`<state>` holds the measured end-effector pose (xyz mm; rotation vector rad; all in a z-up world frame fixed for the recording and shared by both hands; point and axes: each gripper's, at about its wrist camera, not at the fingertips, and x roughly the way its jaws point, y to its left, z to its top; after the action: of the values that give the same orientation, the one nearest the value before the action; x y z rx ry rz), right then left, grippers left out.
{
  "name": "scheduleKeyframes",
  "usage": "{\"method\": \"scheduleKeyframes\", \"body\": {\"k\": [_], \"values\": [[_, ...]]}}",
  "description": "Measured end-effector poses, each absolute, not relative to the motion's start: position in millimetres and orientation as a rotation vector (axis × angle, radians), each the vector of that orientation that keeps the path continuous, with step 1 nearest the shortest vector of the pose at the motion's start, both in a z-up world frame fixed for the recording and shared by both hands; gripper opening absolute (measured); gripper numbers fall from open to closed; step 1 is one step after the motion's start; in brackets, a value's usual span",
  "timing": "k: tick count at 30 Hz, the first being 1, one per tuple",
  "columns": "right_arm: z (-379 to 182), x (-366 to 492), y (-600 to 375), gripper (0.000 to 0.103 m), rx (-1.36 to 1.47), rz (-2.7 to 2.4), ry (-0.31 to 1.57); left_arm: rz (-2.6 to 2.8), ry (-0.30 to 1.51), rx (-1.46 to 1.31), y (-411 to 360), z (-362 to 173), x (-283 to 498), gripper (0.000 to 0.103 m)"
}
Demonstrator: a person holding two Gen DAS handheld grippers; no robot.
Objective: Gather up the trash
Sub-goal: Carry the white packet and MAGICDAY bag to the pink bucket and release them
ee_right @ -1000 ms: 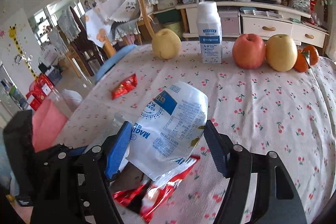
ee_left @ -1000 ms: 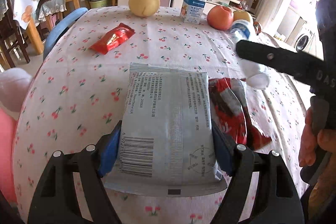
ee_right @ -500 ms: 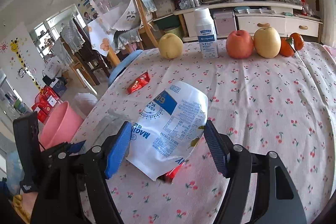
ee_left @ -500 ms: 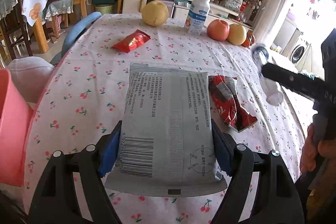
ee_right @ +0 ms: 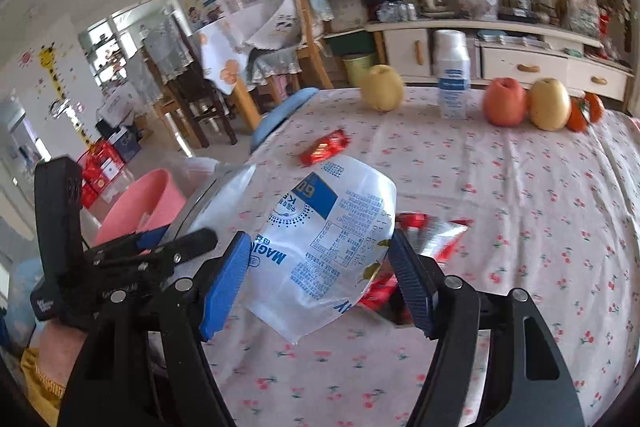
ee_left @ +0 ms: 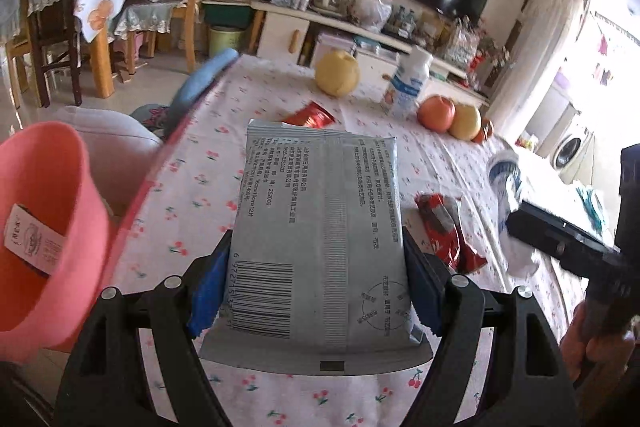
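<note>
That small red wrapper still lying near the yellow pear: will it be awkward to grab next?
The red wrapper looks flat and crinkled, so it is probably very light and floppy, and may slide on the tablecloth if nudged. Lying flat, it offers little edge; a tool would likely have to pinch it from above. It should not roll.

— Where are your hands?

— My left gripper [ee_left: 316, 267] tilts down, its blue pads pressed against both sides of a grey packet [ee_left: 320, 227]. My right gripper [ee_right: 320, 267] tilts down too, clamped across a white plastic bag [ee_right: 324, 243].

— Can you see each from the other?

— Yes. My right hand [ee_left: 592, 327] shows at the left view's edge, my left hand [ee_right: 52, 351] low in the right view.
</note>
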<state>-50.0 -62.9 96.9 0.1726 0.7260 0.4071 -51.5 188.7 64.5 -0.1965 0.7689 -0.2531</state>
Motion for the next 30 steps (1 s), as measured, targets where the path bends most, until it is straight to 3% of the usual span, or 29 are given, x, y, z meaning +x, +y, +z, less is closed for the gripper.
{"method": "scheduleKeyframes", "body": {"k": [16, 30], "values": [[122, -35, 99, 0.071, 0.037, 0.651, 0.715, 0.061, 0.662, -0.444, 336, 82, -67, 0.078], [89, 2, 236, 0.073, -0.085, 0.787, 0.747, 0.27, 0.658, -0.626, 429, 64, -72, 0.078]]}}
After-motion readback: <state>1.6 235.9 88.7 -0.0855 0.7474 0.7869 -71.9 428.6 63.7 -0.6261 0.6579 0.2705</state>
